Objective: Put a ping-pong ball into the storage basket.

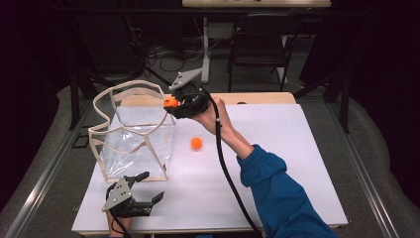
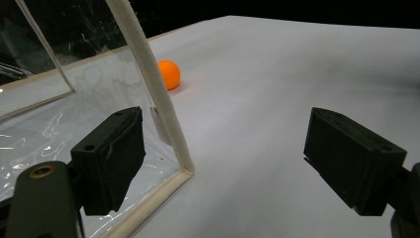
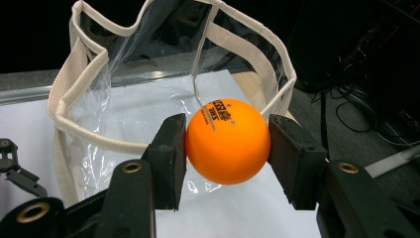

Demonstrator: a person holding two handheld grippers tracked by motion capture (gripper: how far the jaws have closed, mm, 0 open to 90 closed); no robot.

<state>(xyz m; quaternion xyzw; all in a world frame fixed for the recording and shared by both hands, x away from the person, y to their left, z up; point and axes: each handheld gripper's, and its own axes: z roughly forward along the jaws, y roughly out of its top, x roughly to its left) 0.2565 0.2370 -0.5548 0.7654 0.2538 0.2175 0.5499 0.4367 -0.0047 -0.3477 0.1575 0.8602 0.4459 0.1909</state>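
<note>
Right gripper (image 3: 228,144) jaws clamp the orange ball (image 3: 228,140), print seemingly uppermost.

two orange balls: one held (image 3: 228,141), one on the sheet (image 1: 196,143). one clear bag (image 1: 133,134), one white sheet (image 1: 277,163). two grippers: left (image 1: 148,187), right (image 3: 227,148).
</note>
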